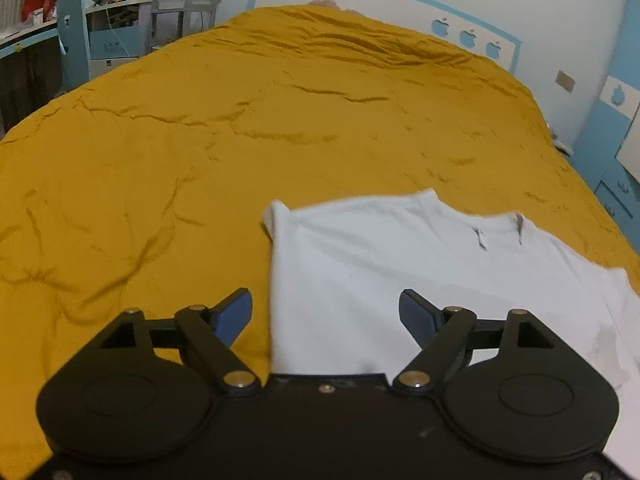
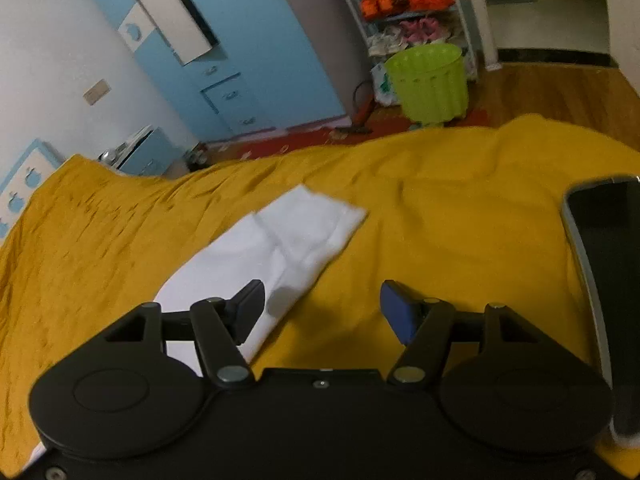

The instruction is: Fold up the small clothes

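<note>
A white t-shirt (image 1: 400,264) lies flat on the mustard-yellow bedspread (image 1: 200,140), its collar toward the right and one sleeve folded in at its left edge. My left gripper (image 1: 326,314) is open and empty, hovering over the shirt's left edge. In the right wrist view the same shirt (image 2: 288,240) shows its sleeve end lying on the bedspread (image 2: 460,200). My right gripper (image 2: 322,312) is open and empty, above the shirt's right edge, with its left finger over the cloth.
A dark phone or tablet (image 2: 600,280) lies on the bed at the right. A blue and white headboard (image 1: 400,12) stands beyond the bed. A green basket (image 2: 428,84), a shoe rack (image 2: 400,0) and a blue wardrobe (image 2: 240,52) stand past the bed.
</note>
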